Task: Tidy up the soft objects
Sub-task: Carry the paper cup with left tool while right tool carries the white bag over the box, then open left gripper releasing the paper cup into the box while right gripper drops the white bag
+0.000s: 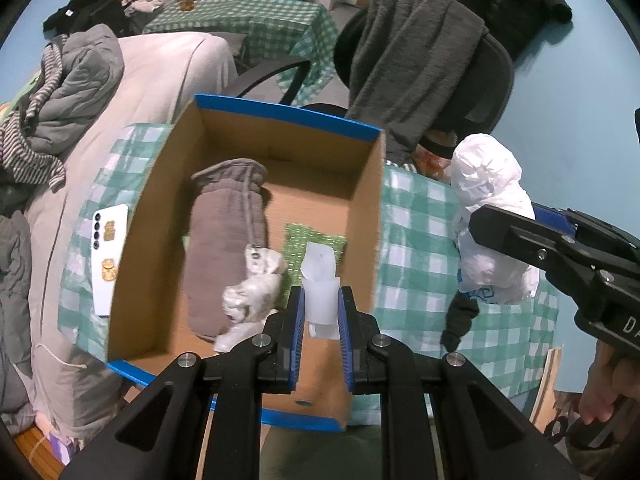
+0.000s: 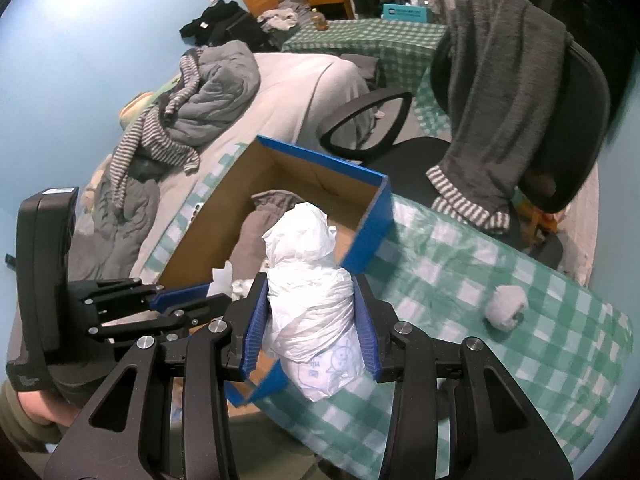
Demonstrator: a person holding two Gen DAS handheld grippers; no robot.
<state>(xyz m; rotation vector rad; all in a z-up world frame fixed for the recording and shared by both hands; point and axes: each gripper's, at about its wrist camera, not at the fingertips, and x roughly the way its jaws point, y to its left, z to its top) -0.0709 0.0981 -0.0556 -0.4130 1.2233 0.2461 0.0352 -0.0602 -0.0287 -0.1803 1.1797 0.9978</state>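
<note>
the white crumpled plastic bag bundle [image 2: 310, 316] stands upright between the blue pads of the right gripper [image 2: 311, 324], jaws closed against its sides, held just beside the near right corner of the cardboard box [image 1: 362, 216] and above the green checked tablecloth [image 2: 472, 280]. the left gripper [image 1: 322, 320] has its jaws narrowed onto a small white folded paper piece [image 1: 320, 280], poised over the box's near end. inside the box lie a grey-brown rolled fabric bundle [image 1: 224, 232], a crumpled clear plastic bag [image 1: 250, 296] against it, and a green patterned cloth [image 1: 314, 238] on the floor. a white phone [image 1: 107, 256] lies on the tablecloth left of the box. a grey rolled sock [image 2: 506, 306] sits apart on the tablecloth to the right.
</note>
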